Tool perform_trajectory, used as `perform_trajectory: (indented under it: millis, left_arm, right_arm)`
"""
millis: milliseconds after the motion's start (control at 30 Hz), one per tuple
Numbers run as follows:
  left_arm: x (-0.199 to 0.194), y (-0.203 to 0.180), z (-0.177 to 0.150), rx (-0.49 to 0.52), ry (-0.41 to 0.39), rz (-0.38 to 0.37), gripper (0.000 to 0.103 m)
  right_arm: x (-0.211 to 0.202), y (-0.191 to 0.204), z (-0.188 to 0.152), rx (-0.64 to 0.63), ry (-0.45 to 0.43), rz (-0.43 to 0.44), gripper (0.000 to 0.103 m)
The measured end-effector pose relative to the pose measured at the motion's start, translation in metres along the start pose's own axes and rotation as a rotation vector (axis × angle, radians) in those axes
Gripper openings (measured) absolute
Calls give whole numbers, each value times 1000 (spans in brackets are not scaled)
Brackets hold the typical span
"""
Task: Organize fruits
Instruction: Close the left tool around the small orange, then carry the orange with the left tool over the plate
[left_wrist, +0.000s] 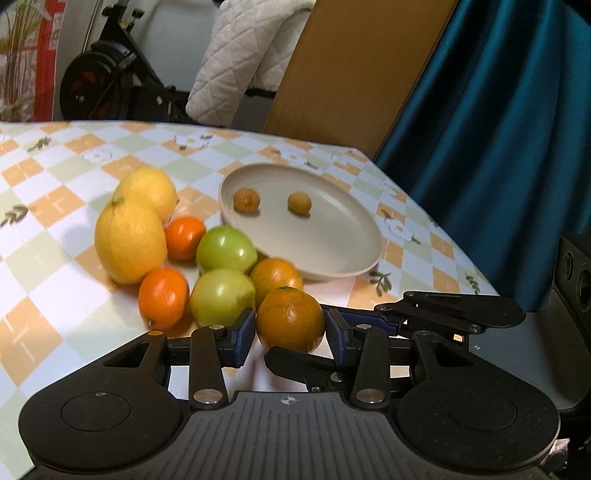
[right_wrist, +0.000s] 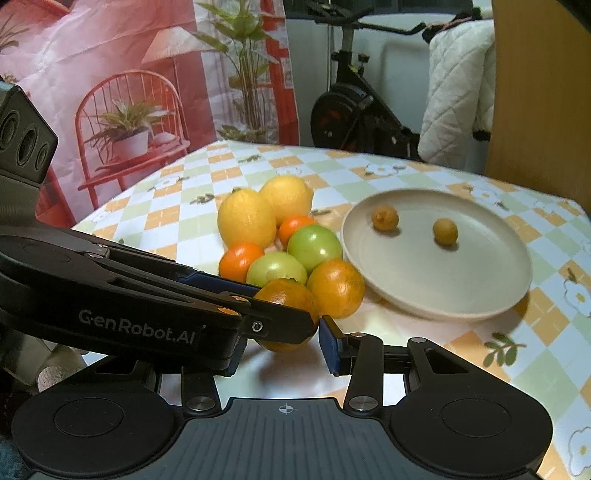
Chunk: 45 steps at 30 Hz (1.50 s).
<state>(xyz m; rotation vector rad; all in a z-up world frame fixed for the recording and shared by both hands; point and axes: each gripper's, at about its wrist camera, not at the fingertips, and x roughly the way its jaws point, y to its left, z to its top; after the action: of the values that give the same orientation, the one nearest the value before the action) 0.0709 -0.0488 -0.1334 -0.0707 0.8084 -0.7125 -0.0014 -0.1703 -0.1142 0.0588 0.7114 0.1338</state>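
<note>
Left wrist view looks straight at a dark orange (left_wrist: 290, 319) at the near edge of the fruit pile, caught between the blue pads (left_wrist: 243, 334) of the left gripper (left_wrist: 290, 332). Its jaws stand narrow, pressed on the orange from left and right, so that fruit is gripped. The right gripper (right_wrist: 280, 345) comes in at the same spot: its right pad (right_wrist: 330, 347) stands just beside the same dark orange (right_wrist: 286, 295), while its left finger is hidden behind the other tool's black arm, so I cannot tell whether it squeezes anything.

Just behind the held fruit sits a second orange (left_wrist: 275, 275), touching it. To the left lie two green fruits (left_wrist: 223, 295), one behind the other, then two small reddish-orange fruits (left_wrist: 164, 297), and farthest left two big lemons (left_wrist: 129, 242) side by side. All are bunched together on the checked tablecloth (left_wrist: 44, 295).

Right of the pile and a little farther off lies a beige plate (left_wrist: 343, 258), its near rim close to the second orange. Two small brownish-yellow fruits (left_wrist: 246, 199) rest in it, apart from each other.

Beyond the table stand an exercise bike (left_wrist: 107, 77), a quilted white cover (left_wrist: 240, 55), a wooden board (left_wrist: 351, 70) and a teal curtain (left_wrist: 498, 147).
</note>
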Motion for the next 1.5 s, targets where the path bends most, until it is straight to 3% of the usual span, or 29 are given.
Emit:
perform_trajectory:
  millis: [233, 433, 967, 1500]
  left_arm:
    - [6, -20, 26, 92, -17, -4, 44]
    - [34, -35, 48, 130, -10, -12, 44]
    - [125, -50, 89, 105, 81, -16, 44]
    - [157, -57, 103, 110, 118, 13, 44]
  right_arm:
    - [-15, -13, 13, -8, -57, -45, 39]
    - [-16, -44, 22, 13, -92, -86, 39]
    - [23, -127, 27, 66, -71, -165, 39]
    - [46, -163, 35, 92, -32, -183, 39]
